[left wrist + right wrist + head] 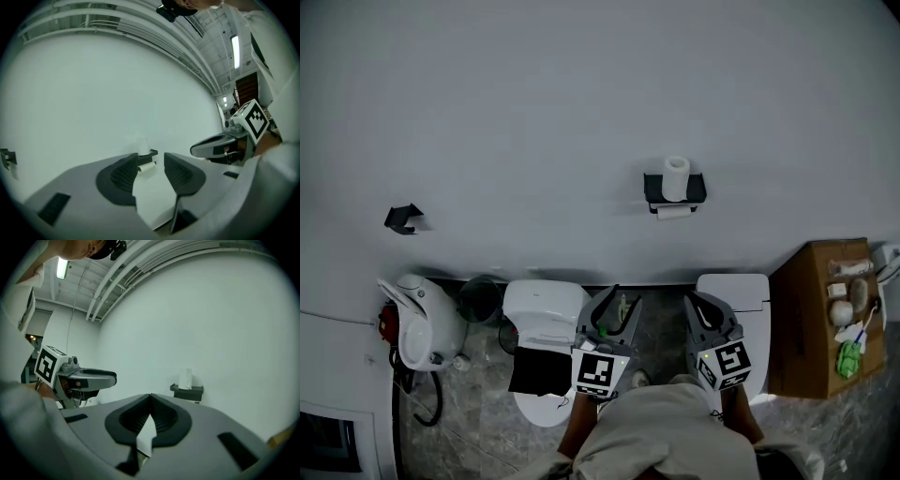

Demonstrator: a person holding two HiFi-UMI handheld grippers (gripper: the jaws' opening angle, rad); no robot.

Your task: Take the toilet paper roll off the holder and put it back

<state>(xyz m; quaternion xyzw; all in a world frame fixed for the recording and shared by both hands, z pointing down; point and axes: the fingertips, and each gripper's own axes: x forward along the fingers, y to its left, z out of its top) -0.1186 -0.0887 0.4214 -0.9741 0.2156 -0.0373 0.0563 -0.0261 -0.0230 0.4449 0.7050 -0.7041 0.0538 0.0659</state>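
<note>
One black holder [698, 190] on the far wall carries two toilet paper rolls. The upright roll [676, 176] stands on top, its axis vertical. The lower roll [673, 213] hangs beneath, its axis running left-right. Near the person, the left gripper [151, 161] is released and empty, and the right gripper [150, 397] is clenched on nothing.

Wall [534, 112]: smooth matt white paint. Toilet paper roll [676, 176]: soft white paper. Holder [697, 188]: matt black, metal or plastic, can't tell which. Toilet [546, 309]: glossy white ceramic. Floor [661, 325]: polished grey veined stone. Cardboard box [811, 319]: matt brown. Left tongs [151, 173] and right tongs [150, 401]: matt grey plastic, ribbed black pads [123, 176].
</note>
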